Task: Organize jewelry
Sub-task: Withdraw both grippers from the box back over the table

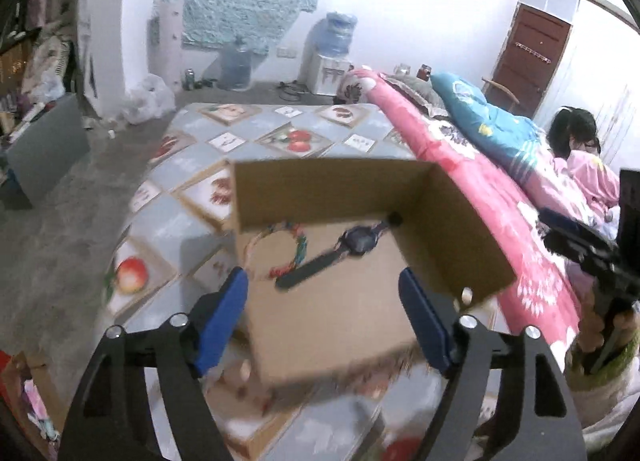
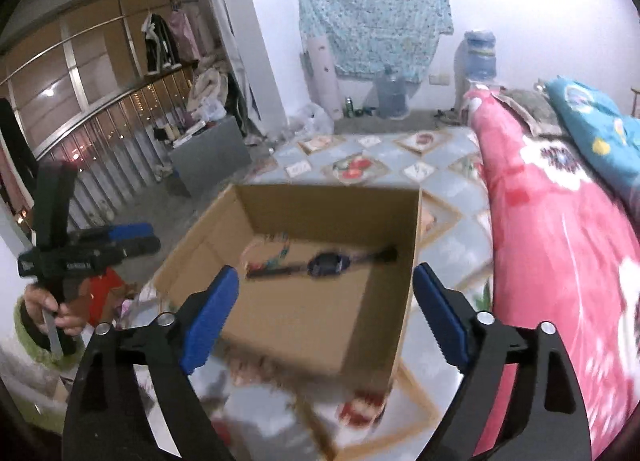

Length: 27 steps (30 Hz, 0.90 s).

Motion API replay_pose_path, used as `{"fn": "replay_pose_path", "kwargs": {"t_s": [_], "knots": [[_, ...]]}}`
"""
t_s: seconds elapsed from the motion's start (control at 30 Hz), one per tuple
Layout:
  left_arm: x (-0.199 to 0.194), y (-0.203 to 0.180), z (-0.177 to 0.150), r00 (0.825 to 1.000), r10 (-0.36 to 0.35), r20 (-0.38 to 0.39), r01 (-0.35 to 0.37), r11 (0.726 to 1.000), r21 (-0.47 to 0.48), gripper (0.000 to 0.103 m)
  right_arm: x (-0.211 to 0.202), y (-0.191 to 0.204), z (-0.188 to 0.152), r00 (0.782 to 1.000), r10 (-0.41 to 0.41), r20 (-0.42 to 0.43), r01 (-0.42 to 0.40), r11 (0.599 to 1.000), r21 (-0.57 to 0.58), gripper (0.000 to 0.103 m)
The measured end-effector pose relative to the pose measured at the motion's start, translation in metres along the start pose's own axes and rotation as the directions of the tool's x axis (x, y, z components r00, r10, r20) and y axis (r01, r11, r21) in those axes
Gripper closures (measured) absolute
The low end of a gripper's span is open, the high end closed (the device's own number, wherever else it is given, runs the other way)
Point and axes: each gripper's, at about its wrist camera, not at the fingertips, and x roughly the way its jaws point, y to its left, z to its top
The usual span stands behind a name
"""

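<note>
Both hand-held grippers, left [image 1: 322, 303] and right [image 2: 326, 303], are held wide open and empty above the box [image 1: 460, 229]; inside, the watch [image 1: 356, 243] and bracelet [image 1: 298, 249] could be snagged together.

Both wrist views look steeply down, close over the same cardboard box [image 1: 352, 301] on the bed [image 2: 440, 165].

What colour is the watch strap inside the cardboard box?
Black; the watch strap shows best in the left wrist view, lying in the cardboard box.
</note>
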Motion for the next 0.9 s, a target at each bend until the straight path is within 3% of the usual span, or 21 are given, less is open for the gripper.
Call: {"fn": "replay_pose_path", "kwargs": {"t_s": [0.1,0.23,0.3,0.37,0.47,0.6,0.73,0.8,0.9], "knots": [[-0.008,-0.001,-0.032,0.999,0.032,-0.035,-0.032,0.999,-0.011,0.022,0.002,0.015,-0.038,0.997,-0.046,-0.066,0.046,0.999,-0.012,0.015],[0.005,-0.005,-0.073,0.992,0.05,-0.118,-0.055,0.997,-0.045,0.02,0.018,0.032,-0.088,0.976,-0.122,-0.181,0.12,0.993,-0.024,0.015],[0.023,-0.01,-0.095,0.977,0.12,-0.175,-0.127,0.992,-0.029,0.02,0.029,0.034,-0.106,0.96,-0.166,-0.227,0.164,0.986,-0.03,0.015],[0.036,-0.011,-0.111,0.964,0.16,-0.215,-0.166,0.986,-0.009,0.02,0.042,0.036,-0.119,0.938,-0.212,-0.276,0.208,0.977,-0.045,0.015],[0.061,-0.017,-0.132,0.941,0.205,-0.271,-0.203,0.979,0.033,0.02,0.051,0.039,-0.127,0.923,-0.243,-0.298,0.238,0.97,-0.053,0.015],[0.076,-0.018,-0.141,0.933,0.224,-0.282,-0.222,0.974,0.042,0.02,0.062,0.043,-0.135,0.899,-0.302,-0.318,0.282,0.953,-0.108,0.015],[0.086,-0.017,-0.144,0.928,0.228,-0.294,-0.229,0.973,0.031,0.02,0.072,0.041,-0.144,0.885,-0.308,-0.349,0.286,0.951,-0.114,0.011],[0.087,-0.018,-0.145,0.928,0.249,-0.278,-0.246,0.968,0.048,0.015,0.076,0.039,-0.147,0.877,-0.316,-0.361,0.292,0.949,-0.121,0.011],[0.088,-0.021,-0.146,0.927,0.256,-0.274,-0.25,0.967,0.057,0.009,0.076,0.037,-0.149,0.884,-0.296,-0.362,0.28,0.955,-0.098,0.008]]}}
